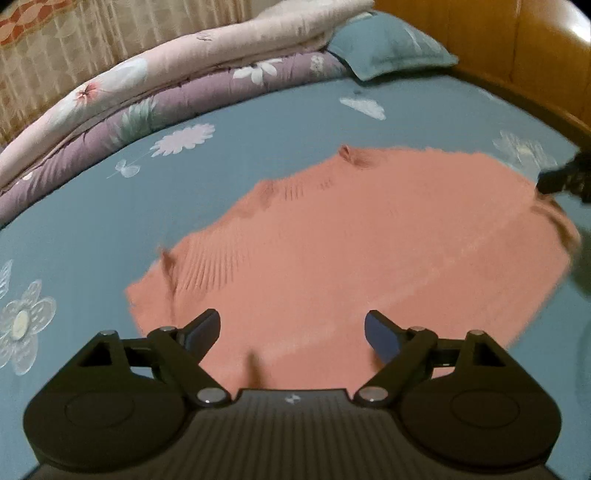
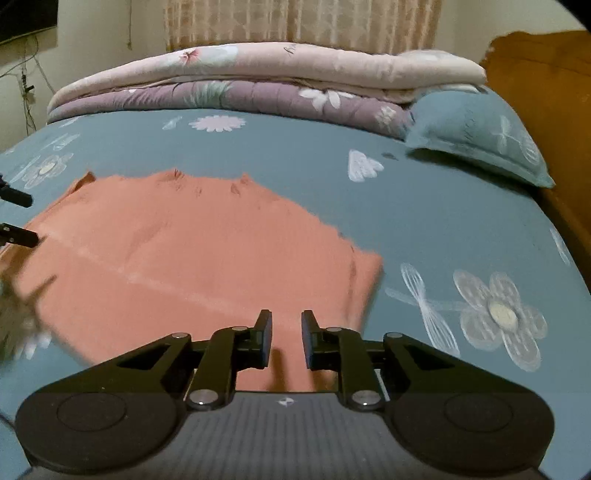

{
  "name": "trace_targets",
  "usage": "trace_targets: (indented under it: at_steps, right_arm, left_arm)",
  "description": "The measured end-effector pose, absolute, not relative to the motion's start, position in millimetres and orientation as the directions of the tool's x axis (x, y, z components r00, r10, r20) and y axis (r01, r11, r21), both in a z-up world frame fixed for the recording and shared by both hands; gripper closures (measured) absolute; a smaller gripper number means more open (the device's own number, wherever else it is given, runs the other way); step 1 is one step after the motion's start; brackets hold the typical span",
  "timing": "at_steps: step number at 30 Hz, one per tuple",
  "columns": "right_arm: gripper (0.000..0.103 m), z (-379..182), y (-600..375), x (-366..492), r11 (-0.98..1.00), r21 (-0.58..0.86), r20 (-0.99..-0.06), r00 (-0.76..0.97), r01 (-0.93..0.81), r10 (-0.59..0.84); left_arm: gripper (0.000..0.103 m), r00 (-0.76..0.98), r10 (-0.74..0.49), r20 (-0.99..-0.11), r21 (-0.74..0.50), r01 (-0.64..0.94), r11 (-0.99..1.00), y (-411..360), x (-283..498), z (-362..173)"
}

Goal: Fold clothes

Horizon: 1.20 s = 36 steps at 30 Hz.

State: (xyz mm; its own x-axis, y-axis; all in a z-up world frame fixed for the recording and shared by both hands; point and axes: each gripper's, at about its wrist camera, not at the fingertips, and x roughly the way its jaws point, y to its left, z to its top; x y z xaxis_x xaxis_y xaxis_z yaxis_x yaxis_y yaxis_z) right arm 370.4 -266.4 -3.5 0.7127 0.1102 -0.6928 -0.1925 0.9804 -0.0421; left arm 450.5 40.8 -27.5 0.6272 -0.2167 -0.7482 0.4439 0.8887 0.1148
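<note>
A salmon-pink garment (image 1: 369, 251) lies spread flat on the bed sheet (image 1: 92, 229), just ahead of both tongs. The left tongs (image 1: 291, 332) hang above its near edge with the two fingers spread wide — nothing is between them, only the cloth below. The right tongs (image 2: 286, 339) hang over the near right corner of the same garment; their fingers stand a little apart with a narrow gap, and no cloth is pinched there. From the right tongs, the fingertips of the left tongs show at the far left, beside the left edge of the garment. From the left tongs, the right tongs appear as a dark, blurred shape at the far right edge.

Beyond the garment, further from the tongs, the blue sheet with white flowers goes on to a stack of folded quilts (image 2: 258, 81) — a pale pink one on top of a purple one. A blue pillow (image 2: 480, 136) lies to the right of the quilts, next to a wooden headboard (image 2: 546, 92). A curtain (image 2: 303, 22) hangs behind the quilts.
</note>
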Motion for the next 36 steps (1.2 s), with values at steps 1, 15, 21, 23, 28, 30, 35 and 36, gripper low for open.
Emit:
trace_targets:
  at_steps: [1, 15, 21, 23, 28, 30, 35, 36]
  right_arm:
    - [0.079, -9, -266, 380, 0.981, -0.028, -0.703, 0.701, -0.194, 0.119]
    - [0.073, -44, -289, 387, 0.978, 0.204, -0.713, 0.678, -0.046, 0.181]
    - [0.072, -46, -291, 391, 0.977, 0.212, -0.716, 0.676, -0.029, 0.175]
    - [0.072, -46, -290, 391, 0.977, 0.210, -0.713, 0.681, -0.021, 0.168]
    - [0.071, -47, -285, 390, 0.982, 0.187, -0.710, 0.688, -0.022, 0.151]
    - [0.071, -48, -287, 390, 0.981, 0.191, -0.706, 0.691, -0.022, 0.153]
    - [0.071, -49, -285, 388, 0.984, 0.176, -0.702, 0.697, -0.028, 0.145]
    - [0.071, -49, -284, 388, 0.984, 0.174, -0.700, 0.699, -0.028, 0.144]
  left_arm:
    - [0.017, 0.619, -0.221, -0.754, 0.094, 0.435, 0.895, 41, 459, -34]
    - [0.011, 0.607, -0.232, -0.761, -0.016, 0.339, 0.941, 78, 477, -49]
    - [0.011, 0.611, -0.246, -0.752, -0.031, 0.341, 0.940, 57, 526, -61]
    - [0.010, 0.604, -0.179, -0.777, 0.007, 0.292, 0.956, 56, 544, -73]
    - [0.011, 0.603, -0.138, -0.785, -0.034, 0.180, 0.983, 72, 555, -76]
    - [0.011, 0.614, -0.146, -0.776, -0.026, 0.200, 0.979, 71, 542, -66]
    - [0.010, 0.644, -0.207, -0.736, -0.009, 0.296, 0.955, 66, 486, -44]
    - [0.010, 0.644, -0.214, -0.734, 0.000, 0.316, 0.949, 65, 475, -42]
